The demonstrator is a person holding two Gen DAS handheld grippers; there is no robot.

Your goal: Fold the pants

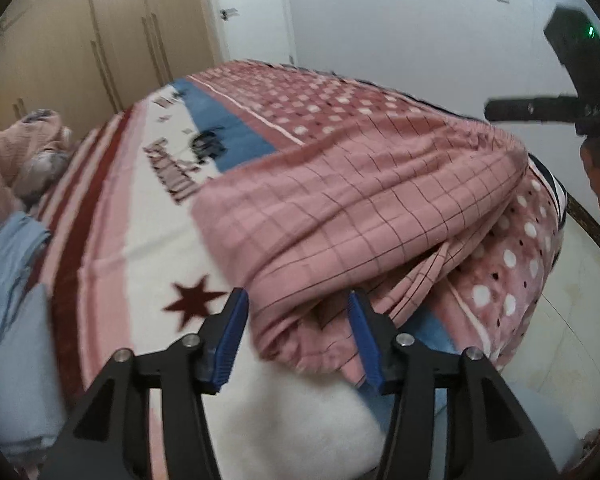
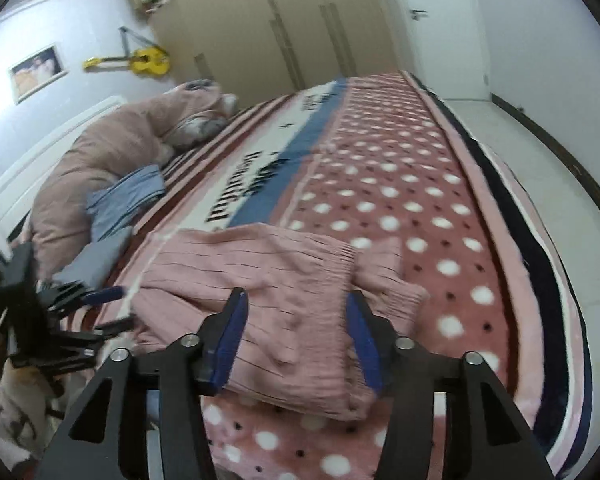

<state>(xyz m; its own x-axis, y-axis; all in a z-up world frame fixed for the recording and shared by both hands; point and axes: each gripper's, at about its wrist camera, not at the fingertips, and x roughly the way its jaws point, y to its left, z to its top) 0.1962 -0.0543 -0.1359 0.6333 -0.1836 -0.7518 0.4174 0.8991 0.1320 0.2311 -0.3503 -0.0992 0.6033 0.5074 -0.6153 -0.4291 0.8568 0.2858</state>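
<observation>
White walls (image 2: 80,8), beige wardrobe (image 1: 80,40)

The left gripper (image 1: 296,312) holds its blue-padded jaws apart, with nothing pressed between them. Just beyond and partly between the jaws lies the near edge of the pink checked pants (image 1: 360,200), folded into a thick, rumpled layer on the bed (image 1: 112,248). A dark red star (image 1: 192,300) on the blanket sits just left of the left jaw. Further left lies folded light blue cloth (image 1: 16,264). Far right of the jaws, high up, hangs the right gripper (image 1: 572,92), blurred.
</observation>
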